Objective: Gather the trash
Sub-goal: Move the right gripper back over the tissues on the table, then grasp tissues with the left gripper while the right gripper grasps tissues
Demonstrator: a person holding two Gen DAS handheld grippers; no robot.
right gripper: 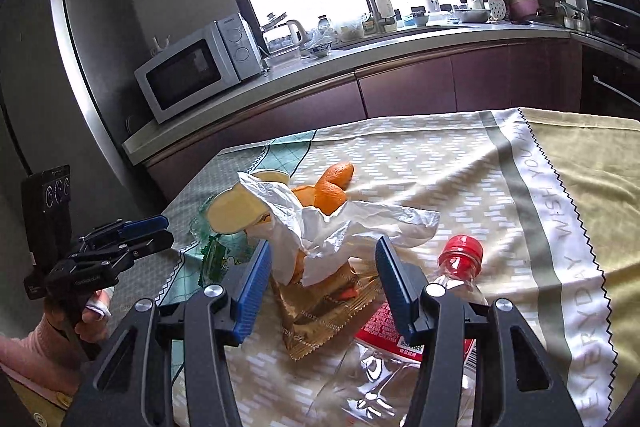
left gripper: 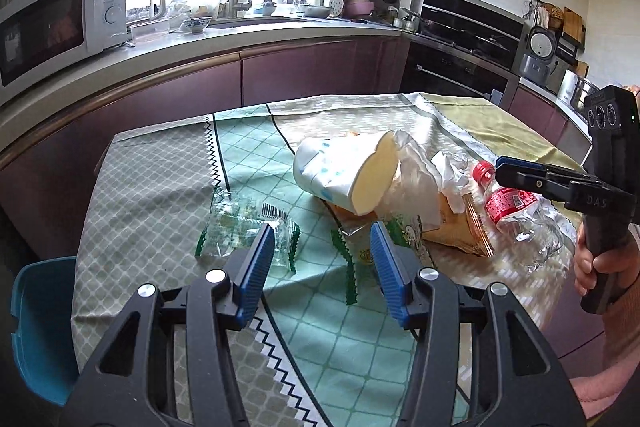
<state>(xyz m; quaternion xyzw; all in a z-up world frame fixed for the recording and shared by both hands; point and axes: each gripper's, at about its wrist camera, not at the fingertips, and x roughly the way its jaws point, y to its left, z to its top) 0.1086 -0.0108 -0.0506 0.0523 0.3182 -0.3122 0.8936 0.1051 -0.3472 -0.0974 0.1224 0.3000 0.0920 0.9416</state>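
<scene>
On the desk, under a patterned cloth, we list one heap of trash:

- a paper cup on its side, mouth toward us in the left view;
- crumpled white paper draped over the heap;
- orange peel behind it;
- a golden snack wrapper underneath;
- a crushed clear bottle with red cap and red label, at the right of the heap;
- a clear wrapper with green edges, lying apart to the left.

We hold the left gripper above the cloth between clear wrapper and heap, fingers released, grasping nothing. We hold the right gripper over the snack wrapper and paper, fingers likewise released and empty.
</scene>
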